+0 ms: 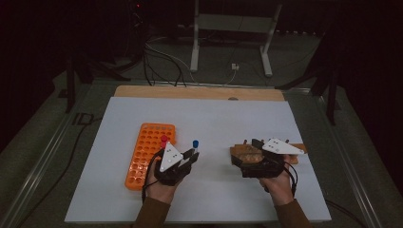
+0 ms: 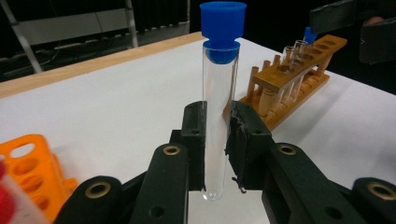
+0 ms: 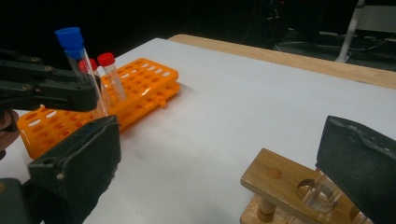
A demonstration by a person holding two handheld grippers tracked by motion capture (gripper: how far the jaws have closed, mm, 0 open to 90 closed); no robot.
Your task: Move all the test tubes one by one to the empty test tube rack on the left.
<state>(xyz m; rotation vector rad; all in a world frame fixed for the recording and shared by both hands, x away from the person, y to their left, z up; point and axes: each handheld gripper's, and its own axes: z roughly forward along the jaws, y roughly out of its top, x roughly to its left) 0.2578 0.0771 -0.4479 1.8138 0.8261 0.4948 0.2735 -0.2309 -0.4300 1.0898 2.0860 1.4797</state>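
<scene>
The left tongs (image 2: 217,140) grip a clear, seemingly empty tube (image 2: 219,116) with a blue cap, upright between their pads. The right tongs (image 3: 224,154) stand wide open over the wooden rack (image 3: 285,186).

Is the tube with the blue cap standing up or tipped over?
Standing up. The blue-capped tube is upright, cap on top, clamped in the left gripper.

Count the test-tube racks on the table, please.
2. The orange plastic rack lies on the white table's left side, beside the left gripper. The wooden rack stands on the right, by the right gripper.
</scene>
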